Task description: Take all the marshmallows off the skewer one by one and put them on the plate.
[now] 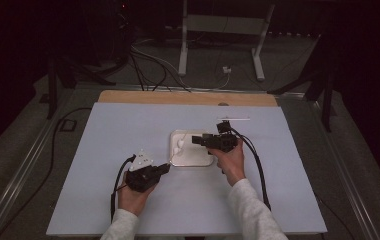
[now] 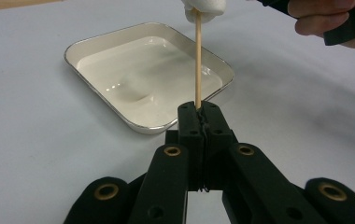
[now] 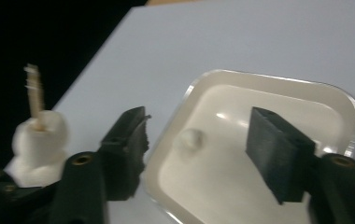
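The left gripper [image 2: 199, 122] is clamping the lower end of a thin wooden skewer [image 2: 197, 60], its fingers pressed together on the stick. The skewer is rising from the fingers and carrying white marshmallows [image 2: 204, 8] near its tip, which is poking out above them in the right gripper view. The stack of marshmallows [image 3: 40, 144] is hanging just beside the near edge of a shallow cream tray [image 2: 96, 43] sitting on the pale tabletop [image 2: 26, 140].

The right gripper [image 3: 194, 156] is hovering over the tray [image 3: 278, 79], its fingers standing well apart with nothing between them. Below that gap, a small white lump, probably another marshmallow piece [image 3: 189, 138] though the blur makes it hard to tell, is lying on the tray floor. In the high view, the right gripper [image 1: 198, 139] is reaching in over the tray's right side while the left gripper [image 1: 166, 169] is sitting just off its lower left corner.
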### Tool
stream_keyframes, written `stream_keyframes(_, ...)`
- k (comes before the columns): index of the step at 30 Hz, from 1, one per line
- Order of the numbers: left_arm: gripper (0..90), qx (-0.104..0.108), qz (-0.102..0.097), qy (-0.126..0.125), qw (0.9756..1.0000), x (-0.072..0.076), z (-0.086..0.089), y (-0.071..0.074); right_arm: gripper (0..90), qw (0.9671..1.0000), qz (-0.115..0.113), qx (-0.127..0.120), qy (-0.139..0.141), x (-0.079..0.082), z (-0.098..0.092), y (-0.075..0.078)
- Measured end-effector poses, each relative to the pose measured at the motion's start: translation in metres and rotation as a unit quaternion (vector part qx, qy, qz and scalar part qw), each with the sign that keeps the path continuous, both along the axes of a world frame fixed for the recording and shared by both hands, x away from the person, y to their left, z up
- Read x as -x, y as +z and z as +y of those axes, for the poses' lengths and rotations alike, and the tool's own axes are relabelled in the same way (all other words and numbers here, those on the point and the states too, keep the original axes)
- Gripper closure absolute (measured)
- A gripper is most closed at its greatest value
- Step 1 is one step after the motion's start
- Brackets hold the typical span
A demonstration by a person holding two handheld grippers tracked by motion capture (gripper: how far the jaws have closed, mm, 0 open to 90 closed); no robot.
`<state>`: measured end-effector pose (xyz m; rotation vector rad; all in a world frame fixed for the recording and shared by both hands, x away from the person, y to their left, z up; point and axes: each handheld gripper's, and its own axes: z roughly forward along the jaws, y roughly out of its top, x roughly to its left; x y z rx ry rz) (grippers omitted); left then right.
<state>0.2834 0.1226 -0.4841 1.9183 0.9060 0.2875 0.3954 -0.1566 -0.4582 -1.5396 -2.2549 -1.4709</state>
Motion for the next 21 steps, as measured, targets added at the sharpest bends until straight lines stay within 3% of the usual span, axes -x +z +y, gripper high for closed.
stream_keyframes(5,90.0,0.001,0.000,0.001,1.0000,0.000,-0.001,0.000,15.9,0.9993,-0.018,-0.033,0.008,0.006,0.001,0.007)
stream_keyframes(11,90.0,0.001,0.001,0.002,1.0000,0.000,-0.001,-0.001,4.4,0.9963,-0.026,-0.070,0.043,0.015,0.007,0.015)
stream_keyframes(21,90.0,0.013,0.002,-0.008,0.9999,0.000,-0.003,0.000,1.3,0.9935,-0.025,-0.080,0.077,0.023,0.021,0.015)
